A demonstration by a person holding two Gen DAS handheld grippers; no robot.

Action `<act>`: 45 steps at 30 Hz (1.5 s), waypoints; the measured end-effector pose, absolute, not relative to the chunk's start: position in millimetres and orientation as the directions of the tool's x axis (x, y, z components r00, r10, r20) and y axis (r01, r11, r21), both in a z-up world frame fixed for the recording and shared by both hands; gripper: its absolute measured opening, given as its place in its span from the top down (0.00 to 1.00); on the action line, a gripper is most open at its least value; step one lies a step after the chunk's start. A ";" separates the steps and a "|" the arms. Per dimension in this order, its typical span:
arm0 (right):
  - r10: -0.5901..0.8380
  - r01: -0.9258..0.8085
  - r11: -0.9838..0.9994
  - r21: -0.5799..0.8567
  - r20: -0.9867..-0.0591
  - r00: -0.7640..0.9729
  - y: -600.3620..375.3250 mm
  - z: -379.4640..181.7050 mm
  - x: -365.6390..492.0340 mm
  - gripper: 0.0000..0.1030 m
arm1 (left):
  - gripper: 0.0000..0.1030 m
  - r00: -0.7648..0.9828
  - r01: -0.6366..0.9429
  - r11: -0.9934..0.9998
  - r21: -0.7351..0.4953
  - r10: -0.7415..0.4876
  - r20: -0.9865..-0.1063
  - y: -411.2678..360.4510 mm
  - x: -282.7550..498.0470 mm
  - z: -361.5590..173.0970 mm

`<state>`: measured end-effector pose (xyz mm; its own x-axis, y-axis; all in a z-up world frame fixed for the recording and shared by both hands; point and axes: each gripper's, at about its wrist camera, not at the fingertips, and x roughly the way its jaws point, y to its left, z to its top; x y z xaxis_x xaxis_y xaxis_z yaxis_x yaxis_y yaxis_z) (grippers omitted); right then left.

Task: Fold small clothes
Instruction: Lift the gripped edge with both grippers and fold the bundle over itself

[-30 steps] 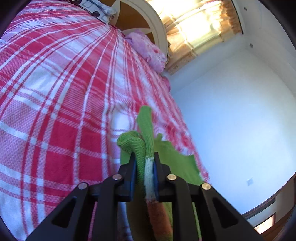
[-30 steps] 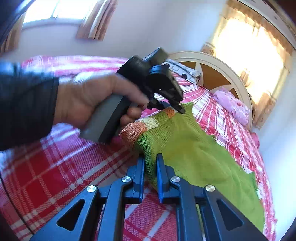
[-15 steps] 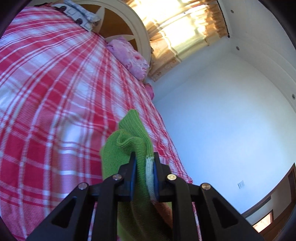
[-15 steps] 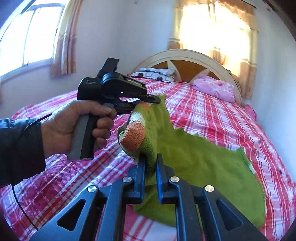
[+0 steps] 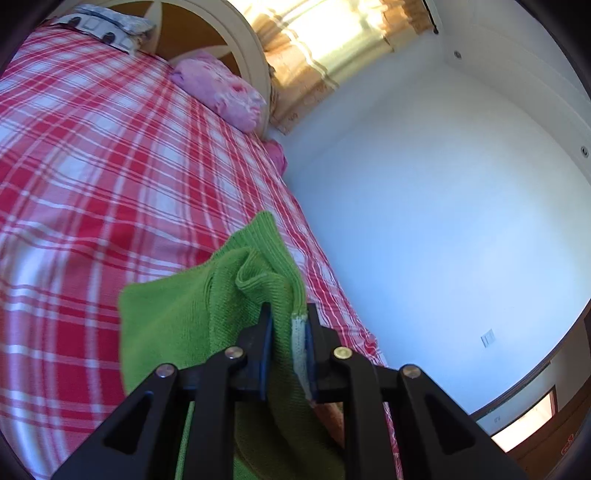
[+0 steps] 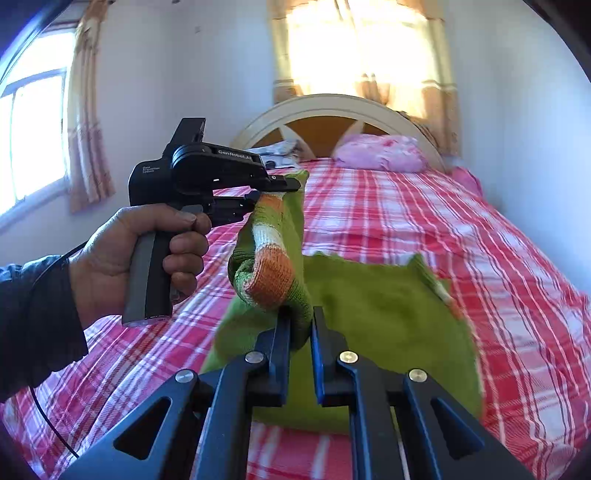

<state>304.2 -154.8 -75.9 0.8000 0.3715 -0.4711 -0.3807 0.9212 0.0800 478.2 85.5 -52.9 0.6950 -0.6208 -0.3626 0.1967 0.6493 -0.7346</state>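
Note:
A small green knitted sweater (image 6: 384,314) with orange and white striped cuffs hangs lifted over the red plaid bed (image 6: 424,218). My right gripper (image 6: 299,317) is shut on a bunched green and orange part of it. In the right wrist view the left gripper (image 6: 284,186), held by a hand (image 6: 110,266), is shut on another part of the sweater near a striped cuff. The left wrist view shows that same left gripper (image 5: 289,314) pinching green ribbed knit, and the sweater (image 5: 177,325) drapes down to its left. The lower end of the sweater lies on the bed.
A pink pillow (image 6: 380,153) and a patterned pillow (image 5: 107,26) lie by the cream and wood headboard (image 6: 332,110). A white wall (image 5: 424,221) runs along the bed's right side. Curtained windows (image 6: 37,129) stand on the left and behind the headboard.
Both grippers have risen and travelled along the bed with the sweater, pulling more of it off the cover. The right gripper's view has rolled to level. Both grips stay shut.

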 end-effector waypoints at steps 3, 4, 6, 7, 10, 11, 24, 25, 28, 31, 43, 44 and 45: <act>0.365 -0.351 0.928 0.121 -0.474 0.801 -178.5 -77.4 309.0 0.91 | 0.84 0.675 0.213 0.663 -0.718 -0.631 -0.382 57.5 486.4 -51.0; 0.364 -0.337 0.930 0.144 -0.477 0.800 -188.3 -79.1 310.8 0.91 | 0.84 0.669 0.217 0.667 -0.713 -0.634 -0.389 48.7 488.4 -51.0; 0.361 -0.314 0.933 0.179 -0.484 0.797 -202.7 -82.7 312.6 0.91 | 0.84 0.651 0.218 0.674 -0.705 -0.639 -0.410 31.2 494.9 -53.6; 0.358 -0.296 0.933 0.202 -0.490 0.795 -212.4 -86.3 314.0 0.91 | 0.84 0.644 0.218 0.679 -0.701 -0.640 -0.420 24.4 496.9 -54.5; 0.357 -0.259 0.932 0.255 -0.507 0.785 -232.3 -96.3 317.3 0.91 | 0.84 0.617 0.226 0.699 -0.679 -0.641 -0.455 1.2 502.2 -58.3; 0.357 -0.246 0.930 0.274 -0.513 0.780 -238.5 -100.7 318.4 0.91 | 0.84 0.609 0.226 0.707 -0.670 -0.640 -0.469 -5.9 503.8 -60.2; 0.390 -0.130 0.883 0.450 -0.551 0.738 -287.2 -134.8 320.0 0.91 | 0.82 0.551 0.281 0.777 -0.563 -0.611 -0.569 -70.9 504.8 -63.3; 0.397 -0.125 0.877 0.464 -0.552 0.733 -289.7 -137.9 319.5 0.91 | 0.81 0.555 0.285 0.777 -0.562 -0.612 -0.564 -72.5 504.9 -62.2; 0.408 -0.107 0.862 0.495 -0.552 0.727 -296.9 -144.3 319.4 0.91 | 0.75 0.578 0.295 0.779 -0.553 -0.606 -0.547 -72.1 499.2 -53.8; 0.427 -0.095 0.841 0.533 -0.546 0.721 -304.8 -148.8 320.0 0.91 | 0.58 0.600 0.316 0.803 -0.505 -0.582 -0.550 -68.7 485.5 -46.0; 0.246 0.008 0.898 0.441 -0.515 0.821 -328.2 -111.6 301.5 0.57 | 0.40 0.737 0.267 0.949 -0.166 -0.312 -0.599 -33.7 368.6 -79.1; 0.249 -0.007 0.899 0.438 -0.497 0.831 -325.3 -102.1 302.3 0.50 | 0.36 0.740 0.265 0.950 -0.165 -0.310 -0.597 -33.1 362.7 -84.4; 0.260 -0.031 0.902 0.431 -0.485 0.835 -319.9 -93.0 305.4 0.50 | 0.35 0.741 0.261 0.952 -0.161 -0.305 -0.599 -34.8 361.5 -87.0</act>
<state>305.4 -319.9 -93.0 0.8348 0.2600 -0.4852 -0.0305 0.9019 0.4309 361.5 -34.8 -87.0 0.7407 -0.3048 -0.5987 0.2612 0.9517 -0.1613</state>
